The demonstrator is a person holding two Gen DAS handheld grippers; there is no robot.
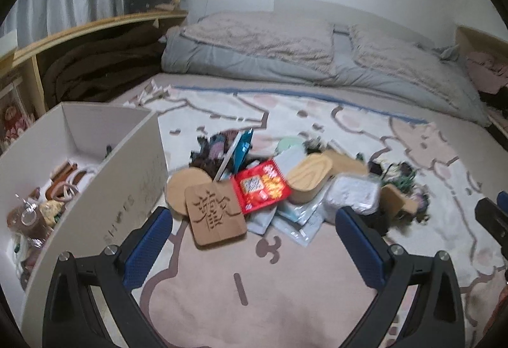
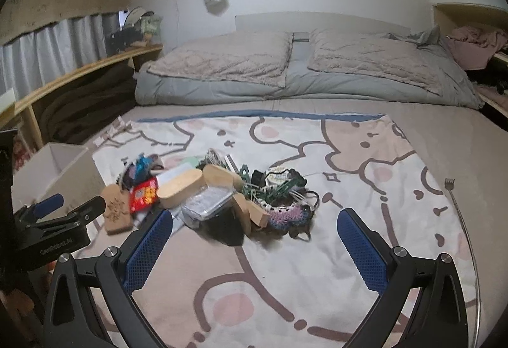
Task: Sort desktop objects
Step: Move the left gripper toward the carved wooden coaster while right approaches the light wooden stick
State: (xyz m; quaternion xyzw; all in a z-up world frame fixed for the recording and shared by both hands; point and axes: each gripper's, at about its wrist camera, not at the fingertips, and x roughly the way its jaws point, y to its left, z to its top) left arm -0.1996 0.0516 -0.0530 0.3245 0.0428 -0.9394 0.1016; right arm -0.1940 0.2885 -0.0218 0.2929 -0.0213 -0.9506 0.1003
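A pile of small objects lies on a cartoon-print blanket on the bed. It holds a carved square wooden coaster, a round wooden coaster, a red snack packet, an oval wooden box, a clear packet and tangled green and purple items. My left gripper is open and empty, just short of the square coaster. My right gripper is open and empty, near the pile's front. A white box on the left holds several sorted items.
A metal back scratcher lies on the blanket at the right. Pillows and a grey duvet lie at the head of the bed. A wooden shelf runs along the left. The left gripper shows in the right wrist view.
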